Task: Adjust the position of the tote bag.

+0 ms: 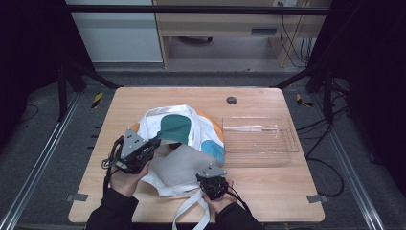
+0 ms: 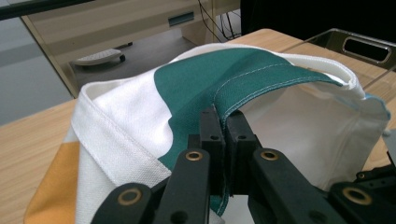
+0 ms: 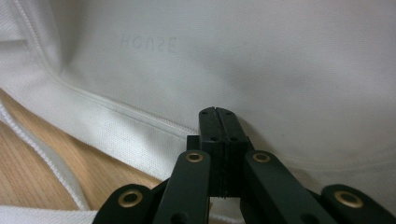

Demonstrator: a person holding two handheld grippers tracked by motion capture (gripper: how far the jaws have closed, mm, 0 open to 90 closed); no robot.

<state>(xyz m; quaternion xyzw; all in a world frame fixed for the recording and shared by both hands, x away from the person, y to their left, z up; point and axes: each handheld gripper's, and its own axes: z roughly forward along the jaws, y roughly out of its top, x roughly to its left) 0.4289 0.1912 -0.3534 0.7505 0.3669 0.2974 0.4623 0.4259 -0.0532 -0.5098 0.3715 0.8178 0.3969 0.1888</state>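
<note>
A white tote bag [image 1: 203, 125] with green, orange and blue patches lies on the wooden table [image 1: 273, 191], its mouth held apart toward me. My left gripper [image 1: 154, 143] is shut on the green upper rim of the bag [image 2: 140, 116], with the seam pinched between its jaws [image 2: 223, 119]. My right gripper [image 1: 210, 175] is shut at the white lower rim, its jaws [image 3: 217, 112] closed on the hem of the bag [image 3: 280, 70]. Faint lettering shows on the white cloth. The bag's white straps [image 1: 191, 207] trail toward the table's near edge.
A clear plastic tray [image 1: 288, 136] sits on the table right of the bag, touching its side. A small round grommet [image 1: 231, 100] is set near the table's far edge. Dark frame rails run along both sides, and a wooden desk stands beyond.
</note>
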